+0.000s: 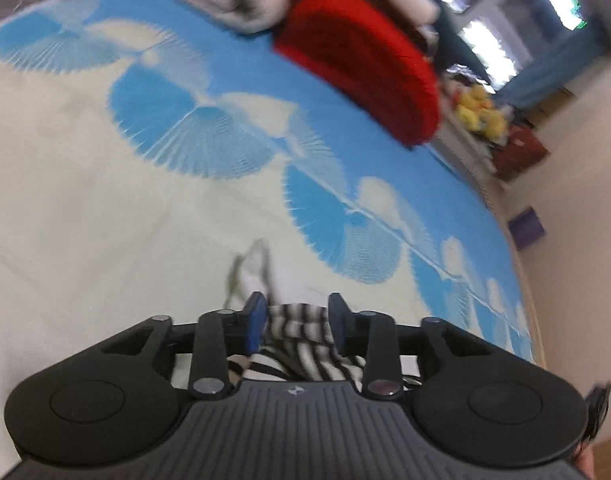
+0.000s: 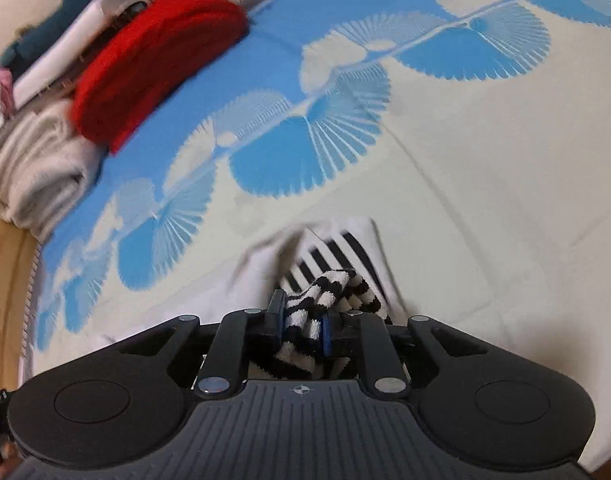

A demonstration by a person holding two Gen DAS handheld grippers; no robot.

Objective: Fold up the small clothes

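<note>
Right gripper [image 2: 303, 326] pinches striped garment [image 2: 325, 280].

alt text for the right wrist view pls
The right gripper is shut on a black-and-white striped sock just above a blue-and-cream patterned bedspread. A white cloth lies under the sock. At far left sits a stack of folded clothes, with a red knit on it.

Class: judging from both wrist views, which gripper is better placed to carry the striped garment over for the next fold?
Right. The right gripper is shut on the striped garment; the left gripper is open, with fabric only lying between its fingers.
</note>
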